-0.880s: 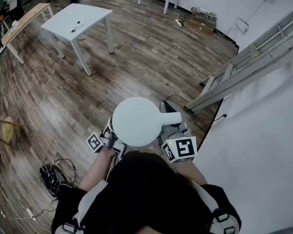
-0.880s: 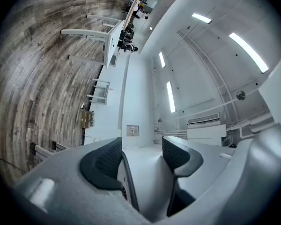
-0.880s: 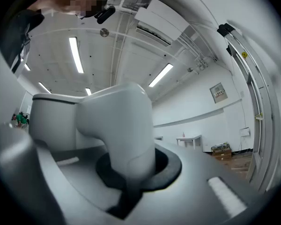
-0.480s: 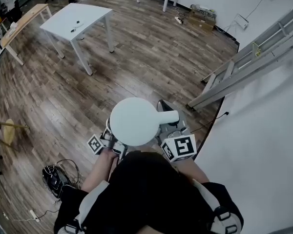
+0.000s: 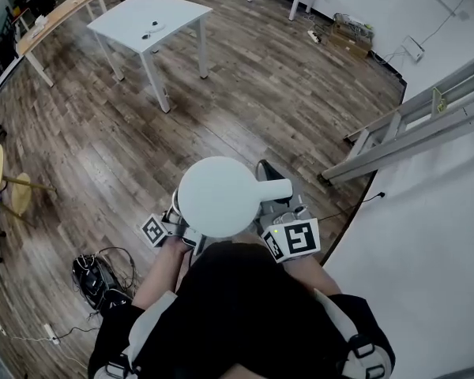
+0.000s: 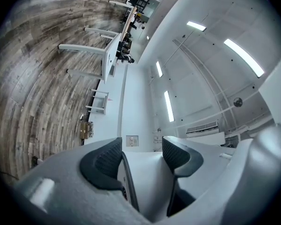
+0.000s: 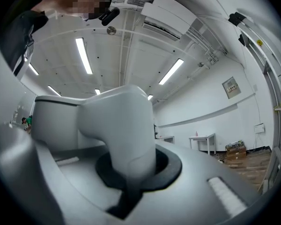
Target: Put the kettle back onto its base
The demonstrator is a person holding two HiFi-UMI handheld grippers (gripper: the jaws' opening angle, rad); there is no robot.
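Your right tool (image 7: pixel 131 175) grips the kettle (image 5: pixel 217 196) by its handle; your left tool (image 6: pixel 140 156) gapes open. Keep it level, find the unseen base, then lower straight.

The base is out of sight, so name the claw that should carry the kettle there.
Right. The right claw is shut on the kettle's handle, while the left claw stands open.

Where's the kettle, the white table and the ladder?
kettle (image 5: pixel 217 196), head view, middle of its round lid
white table (image 5: pixel 167 13), head view, bare part of its top
ladder (image 5: pixel 411 136), head view, its long side rail
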